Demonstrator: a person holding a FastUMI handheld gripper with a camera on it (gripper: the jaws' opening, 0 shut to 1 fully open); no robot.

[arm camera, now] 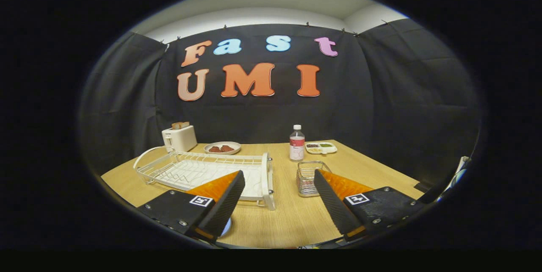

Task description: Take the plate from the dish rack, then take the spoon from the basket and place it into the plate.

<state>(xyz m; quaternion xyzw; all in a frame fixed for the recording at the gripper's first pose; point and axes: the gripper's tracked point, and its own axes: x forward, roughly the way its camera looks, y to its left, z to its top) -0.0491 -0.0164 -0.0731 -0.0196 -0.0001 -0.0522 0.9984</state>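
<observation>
The gripper (279,181) hung over the table (292,217), its fingers (226,200) spread wide with bare wood between them, gripping nothing. Just ahead of the left finger sat the white rack (203,170), wire floor showing, no plate standing up in it that could be made out. A sliver of pale blue peeked out under the left finger; whether that was the plate, hard to tell. Just beyond the right finger stood the wire basket (311,176); the spoon inside could not be picked out. Further back, against the cloth: a toaster (179,137), a dish (222,148) of reddish food, a bottle (297,142) and a small tray (321,148).
</observation>
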